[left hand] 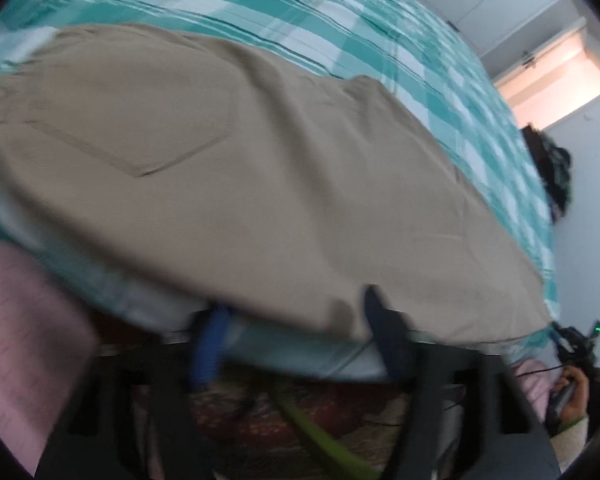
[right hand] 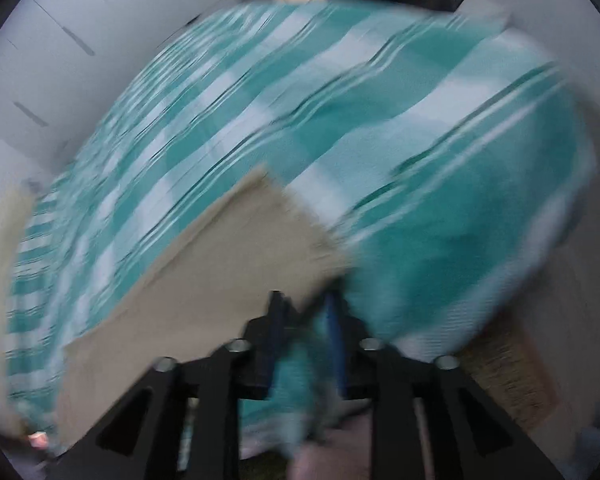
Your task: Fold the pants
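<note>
Your pants (left hand: 240, 168) lie on the checked bed (left hand: 340, 32), folded lengthwise by the look of it; cross folds remain. Your left gripper (left hand: 292, 320) stands wide at the near edge, gripping nothing. Your right gripper (right hand: 304, 312) is partly open beside the hem. Only the left view shows the pocket (left hand: 128, 120); only the right shows the hem corner (right hand: 292, 216).

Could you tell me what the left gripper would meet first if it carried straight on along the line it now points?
Most likely the tan pants, whose near edge lies just beyond the left gripper; its jaws stand open. The blur leaves depth unsure; the checked bedsheet lies farther on.
</note>
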